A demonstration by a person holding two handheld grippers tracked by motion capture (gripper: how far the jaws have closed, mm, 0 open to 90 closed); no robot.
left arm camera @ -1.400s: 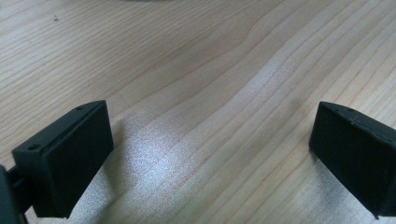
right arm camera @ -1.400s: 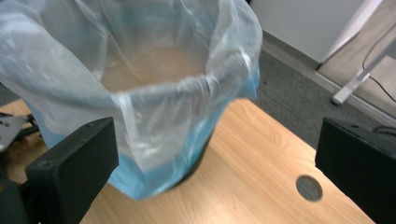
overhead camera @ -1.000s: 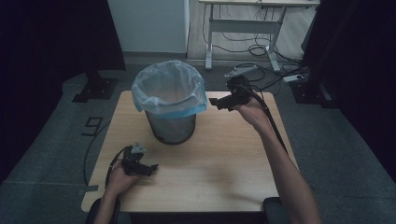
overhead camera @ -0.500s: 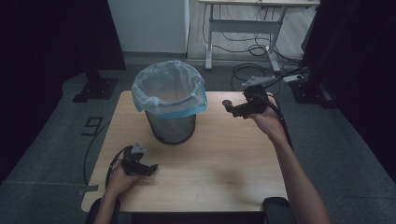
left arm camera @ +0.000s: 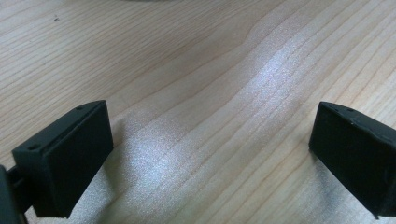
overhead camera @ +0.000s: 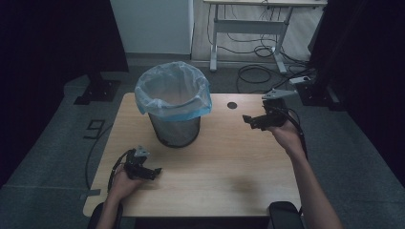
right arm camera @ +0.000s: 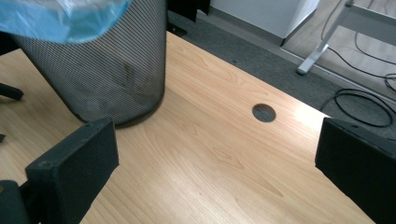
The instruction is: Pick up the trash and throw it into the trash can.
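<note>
Wastebasket (overhead camera: 175,121) of dark wire mesh stands upright on the pale wooden table (overhead camera: 219,171), toward its far left part, and serves as the landmark for everything else. A light blue plastic liner (overhead camera: 172,90) is fitted into the basket, its edge folded down over the rim; from the high view the inside of the liner looks pale, and I cannot tell whether anything lies at the bottom. In the right gripper view the mesh wall (right arm camera: 112,65) shows dim dark patches through it, too unclear to name. The right gripper (overhead camera: 249,119) is held above the table to the right of the basket, well apart from it, pointing toward it, jaws spread wide with nothing between them. The left gripper (overhead camera: 154,172) rests low over the table on the near side of the basket, near the front left edge, jaws likewise wide apart over bare wood. A round cable hole (overhead camera: 232,105) sits just right of the basket.
</note>
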